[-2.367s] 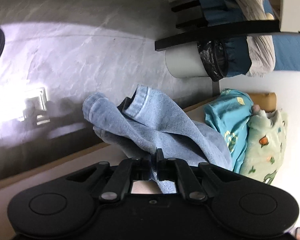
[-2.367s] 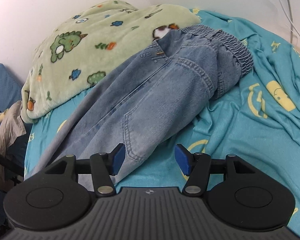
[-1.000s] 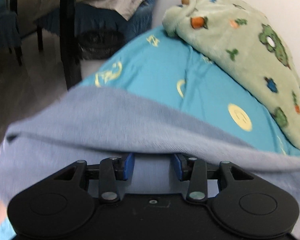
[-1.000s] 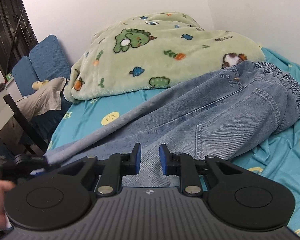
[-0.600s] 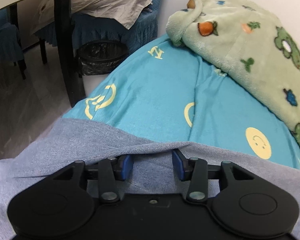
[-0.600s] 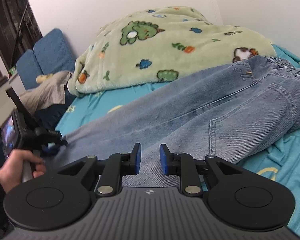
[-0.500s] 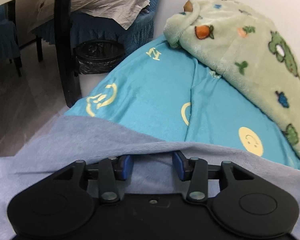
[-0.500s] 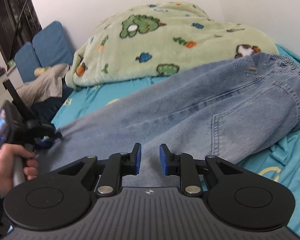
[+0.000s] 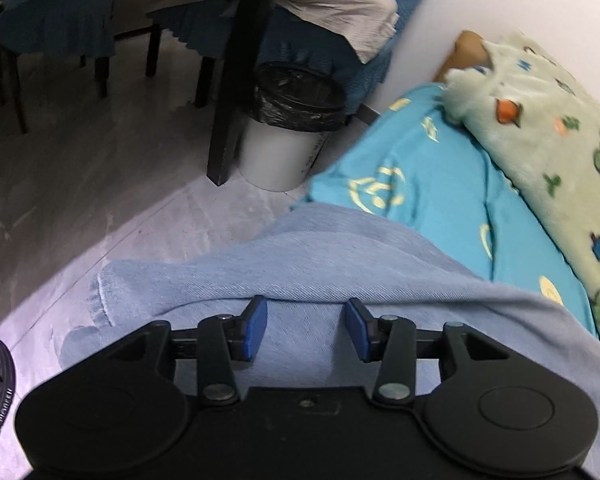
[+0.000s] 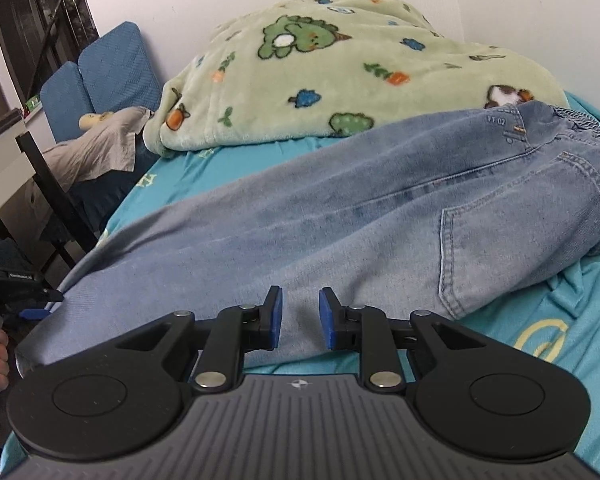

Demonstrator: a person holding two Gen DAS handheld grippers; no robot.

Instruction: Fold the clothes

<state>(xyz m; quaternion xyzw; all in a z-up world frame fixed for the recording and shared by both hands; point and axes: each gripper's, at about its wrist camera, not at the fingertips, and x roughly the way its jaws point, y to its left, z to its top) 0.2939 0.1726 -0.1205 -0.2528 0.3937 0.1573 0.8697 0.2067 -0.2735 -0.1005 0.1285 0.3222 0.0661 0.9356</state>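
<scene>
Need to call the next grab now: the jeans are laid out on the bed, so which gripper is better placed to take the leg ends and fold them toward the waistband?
Probably the left gripper. It is open right over the leg end of the jeans, at the bed's edge. The right gripper sits mid-leg, nearer the waistband.

Left tongs (image 9: 306, 330) now released from jeans (image 9: 300, 264), gaping.

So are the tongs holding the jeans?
No. Both the left tongs and right tongs are open over the jeans, gripping nothing.
</scene>
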